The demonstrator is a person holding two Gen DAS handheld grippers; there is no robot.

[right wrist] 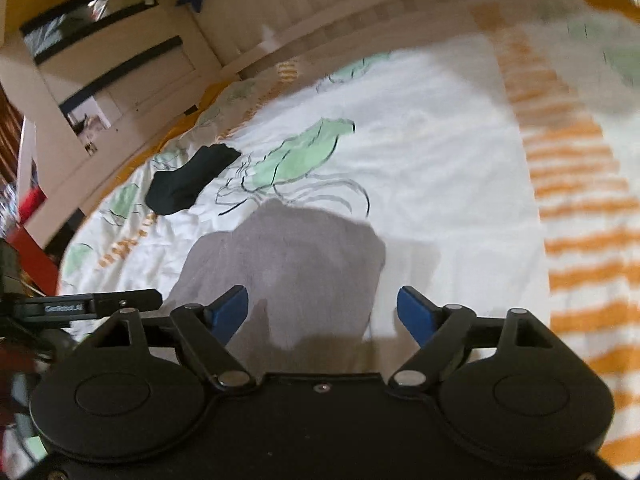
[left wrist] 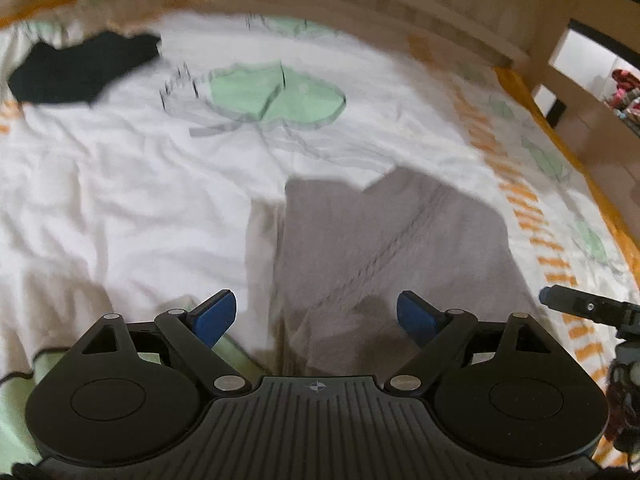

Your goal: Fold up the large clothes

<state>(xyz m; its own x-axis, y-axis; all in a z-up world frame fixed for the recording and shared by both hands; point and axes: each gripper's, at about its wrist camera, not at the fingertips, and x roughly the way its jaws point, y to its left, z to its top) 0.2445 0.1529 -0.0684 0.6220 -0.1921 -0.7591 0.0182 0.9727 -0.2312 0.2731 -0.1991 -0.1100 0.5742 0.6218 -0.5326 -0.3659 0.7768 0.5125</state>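
Both claws, left claw (left wrist: 316,316) and right claw (right wrist: 322,314), are held wide and empty above the grey garment (left wrist: 384,240) on the bed (left wrist: 120,184); a fold seems finished; fresh edges must be gripped next.

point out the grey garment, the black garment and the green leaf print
grey garment (left wrist: 380,240), left wrist view, middle of the fabric
black garment (left wrist: 84,70), left wrist view, its centre
green leaf print (left wrist: 276,94), left wrist view, leaf middle

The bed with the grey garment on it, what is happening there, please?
A person holding two grippers is folding clothes on the bed. The grey garment lies partly folded on the white bedcover. The left gripper and the right gripper are both open above it, holding nothing. A black garment lies farther away, untouched.
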